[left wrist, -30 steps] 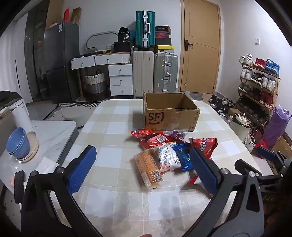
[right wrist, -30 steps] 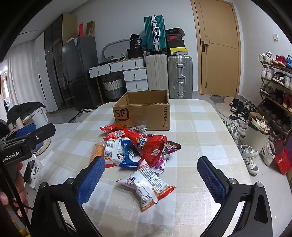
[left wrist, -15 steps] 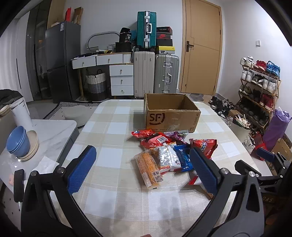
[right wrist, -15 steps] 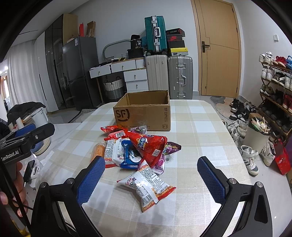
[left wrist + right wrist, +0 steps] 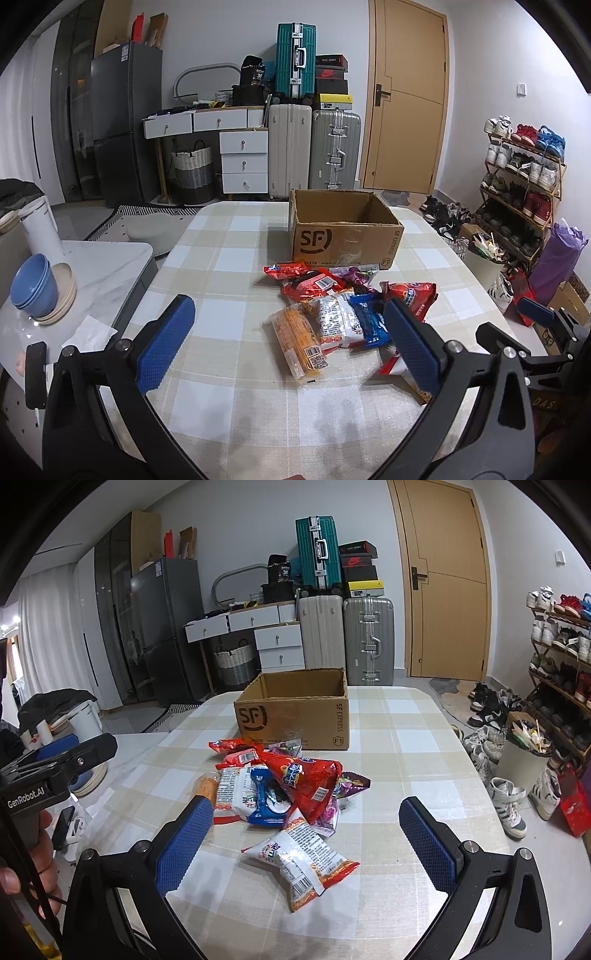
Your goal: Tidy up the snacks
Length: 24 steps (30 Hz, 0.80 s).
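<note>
An open SF cardboard box (image 5: 343,236) (image 5: 295,716) stands at the far middle of the checked table. A pile of snack packets lies in front of it: an orange packet (image 5: 299,343), a white packet (image 5: 330,321), a blue packet (image 5: 367,321) (image 5: 267,797), a big red bag (image 5: 306,779) (image 5: 413,295), and a white-orange packet (image 5: 304,860) nearest the right gripper. My left gripper (image 5: 288,347) is open and empty, above the table before the pile. My right gripper (image 5: 306,842) is open and empty, its fingers either side of the white-orange packet, short of it.
The checked table (image 5: 229,258) has bare cloth left of the pile. A side counter with blue bowls (image 5: 33,288) stands to the left. Suitcases (image 5: 314,151), drawers and a fridge line the back wall. A shoe rack (image 5: 524,177) and a bin (image 5: 524,753) stand right.
Both views have shifted very slightly. The packets and box have not moved, and both grippers stay open.
</note>
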### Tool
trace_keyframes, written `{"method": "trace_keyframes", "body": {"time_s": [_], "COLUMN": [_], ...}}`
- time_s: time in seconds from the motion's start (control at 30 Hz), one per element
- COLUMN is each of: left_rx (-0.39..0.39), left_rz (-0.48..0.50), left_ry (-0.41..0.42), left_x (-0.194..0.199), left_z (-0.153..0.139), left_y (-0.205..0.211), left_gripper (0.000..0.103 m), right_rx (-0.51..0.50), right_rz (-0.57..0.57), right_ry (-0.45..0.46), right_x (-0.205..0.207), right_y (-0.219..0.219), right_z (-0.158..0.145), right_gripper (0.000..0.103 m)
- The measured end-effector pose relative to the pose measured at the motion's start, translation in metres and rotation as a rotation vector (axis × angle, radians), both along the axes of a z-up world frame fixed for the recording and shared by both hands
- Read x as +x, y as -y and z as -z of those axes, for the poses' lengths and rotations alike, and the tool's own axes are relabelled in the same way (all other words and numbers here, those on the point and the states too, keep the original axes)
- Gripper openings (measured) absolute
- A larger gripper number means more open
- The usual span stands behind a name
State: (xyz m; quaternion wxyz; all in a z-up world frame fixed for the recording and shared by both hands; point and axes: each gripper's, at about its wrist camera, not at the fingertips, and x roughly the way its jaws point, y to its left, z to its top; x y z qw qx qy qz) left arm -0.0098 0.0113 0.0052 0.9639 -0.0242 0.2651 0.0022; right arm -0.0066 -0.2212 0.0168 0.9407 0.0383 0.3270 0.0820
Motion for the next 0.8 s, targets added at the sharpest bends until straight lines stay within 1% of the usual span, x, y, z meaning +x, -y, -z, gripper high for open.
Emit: {"method": "trace_keyframes", "body": {"time_s": [0.8], "left_rx": [0.006], "left_rz": [0.001], "left_ry": [0.0], "left_x": [-0.0008], "left_z": [-0.0009], "left_y": [-0.0011], "left_gripper": [0.102], "right_rx": [0.001], "right_rz": [0.008], "right_ry": [0.001], "right_x": [-0.002], "right_y": [-0.0003], "right_z": [0.0027], "right_gripper": [0.103]}}
